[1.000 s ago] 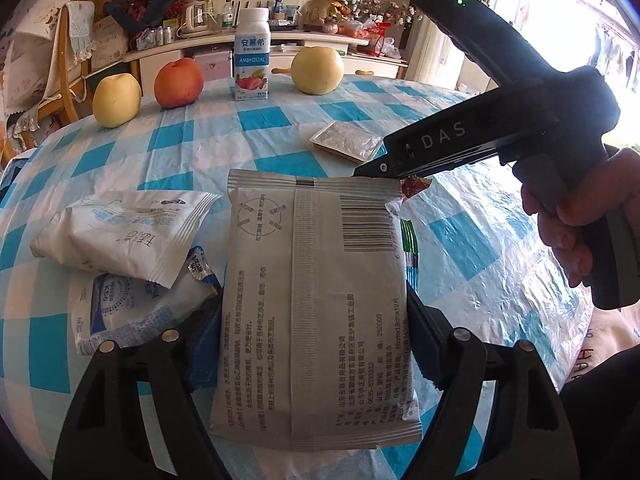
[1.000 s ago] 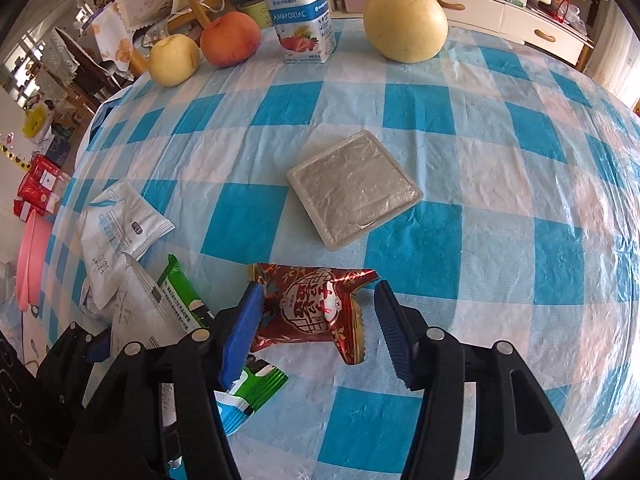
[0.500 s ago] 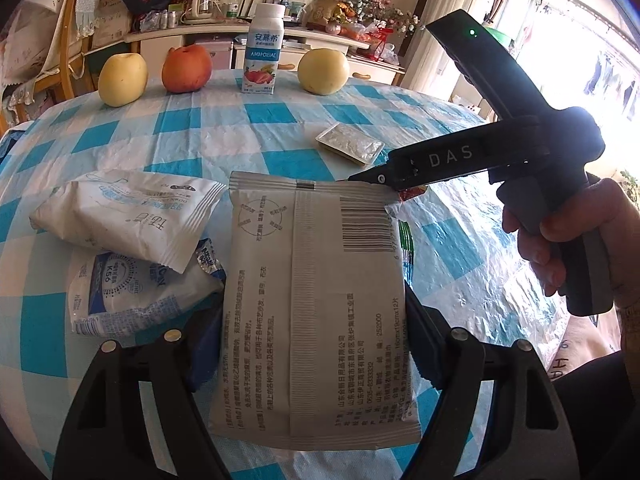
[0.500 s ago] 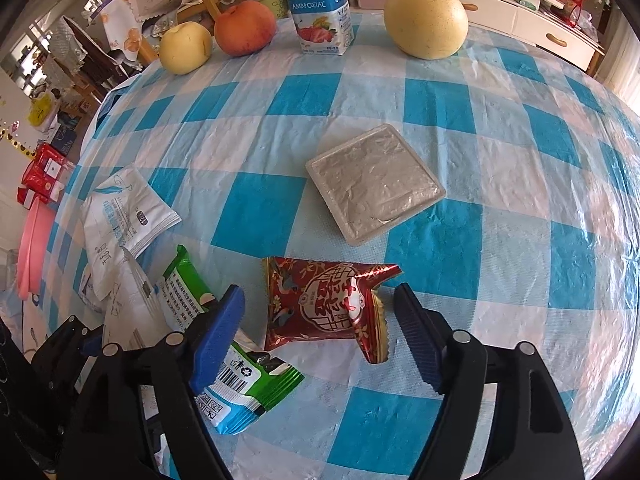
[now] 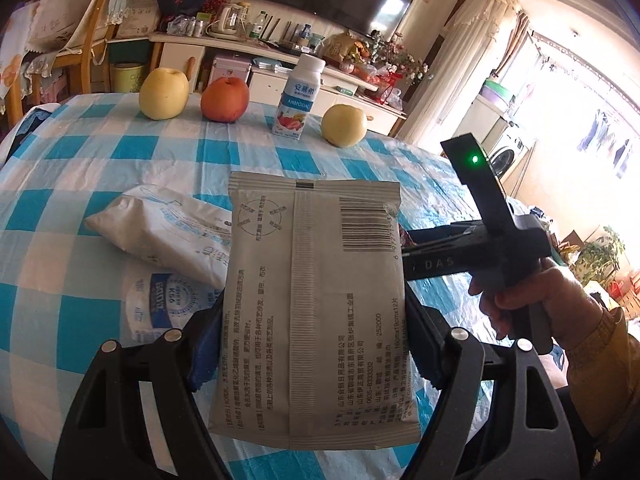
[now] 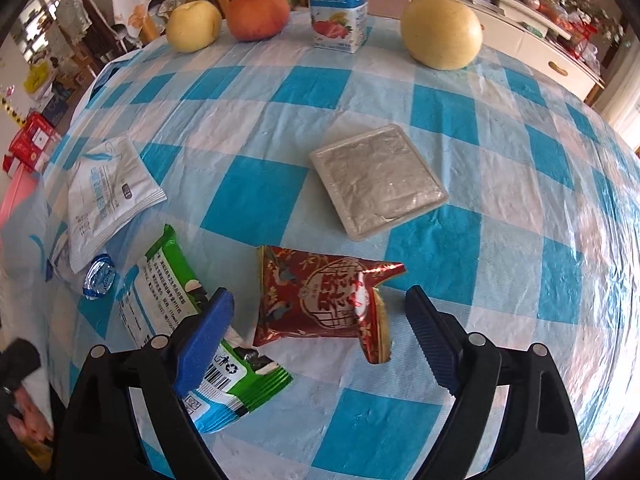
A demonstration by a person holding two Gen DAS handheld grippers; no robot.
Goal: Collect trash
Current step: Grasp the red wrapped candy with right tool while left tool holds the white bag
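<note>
My left gripper (image 5: 314, 340) is shut on a grey printed packet (image 5: 316, 280), held upright above the checked tablecloth (image 5: 60, 216). A white pouch (image 5: 168, 232) and a blue-and-white pouch (image 5: 164, 300) lie behind it. In the right wrist view my right gripper (image 6: 320, 320) points steeply down with its jaws opening. A red foil wrapper (image 6: 320, 300) lies on the cloth between the pads, touching neither. A green packet (image 6: 172, 280) lies partly under the left finger (image 6: 204, 340). Beyond sit a silver square tray (image 6: 376, 180) and the white pouch (image 6: 104, 188).
Along the far edge stand a yellow apple (image 6: 192, 26), a red apple (image 6: 258, 14), a yoghurt bottle (image 6: 338, 8) and a yellow pear (image 6: 440, 32). A small blue lid (image 6: 98, 276) lies by the pouches. A hand (image 5: 520, 296) holds the right gripper's black body (image 5: 492, 248).
The right jaws have spread wide off the red wrapper, which stays on the cloth. The left gripper has risen and tilted with the grey packet still in it.
</note>
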